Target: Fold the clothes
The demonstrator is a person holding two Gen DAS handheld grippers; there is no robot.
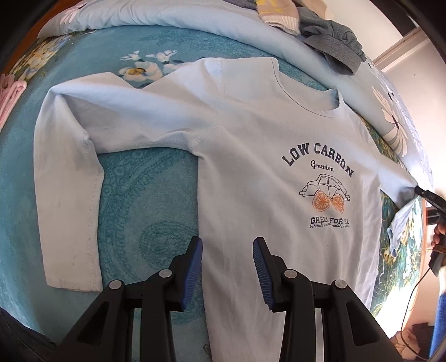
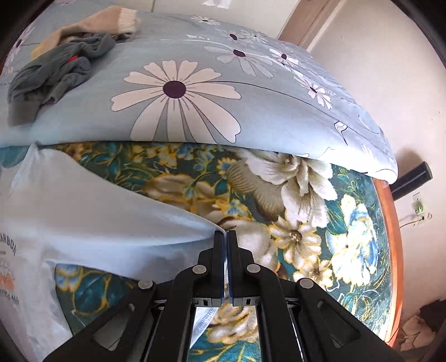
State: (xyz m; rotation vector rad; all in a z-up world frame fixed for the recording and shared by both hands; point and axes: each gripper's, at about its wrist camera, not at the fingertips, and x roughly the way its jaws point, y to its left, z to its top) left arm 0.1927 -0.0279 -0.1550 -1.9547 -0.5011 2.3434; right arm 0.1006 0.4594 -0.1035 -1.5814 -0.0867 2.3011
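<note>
A pale blue long-sleeved shirt [image 1: 251, 156] with a "LOW CARBON" car print lies face up on a teal blanket [image 1: 133, 195]. Its left sleeve [image 1: 69, 178] is bent down at the elbow. My left gripper [image 1: 227, 245] is open and empty, hovering over the shirt's lower body. My right gripper [image 2: 225, 234] is shut on the shirt's right sleeve [image 2: 111, 222], which it holds stretched out over the floral blanket [image 2: 306, 222]. It also shows at the right edge of the left wrist view [image 1: 418, 190].
A light blue quilt with daisy prints [image 2: 195, 83] lies along the far side. A grey garment [image 2: 55, 72] and a beige one [image 2: 92, 25] are piled on it. The bed's orange wooden edge [image 2: 395, 250] is at the right, with a wall beyond.
</note>
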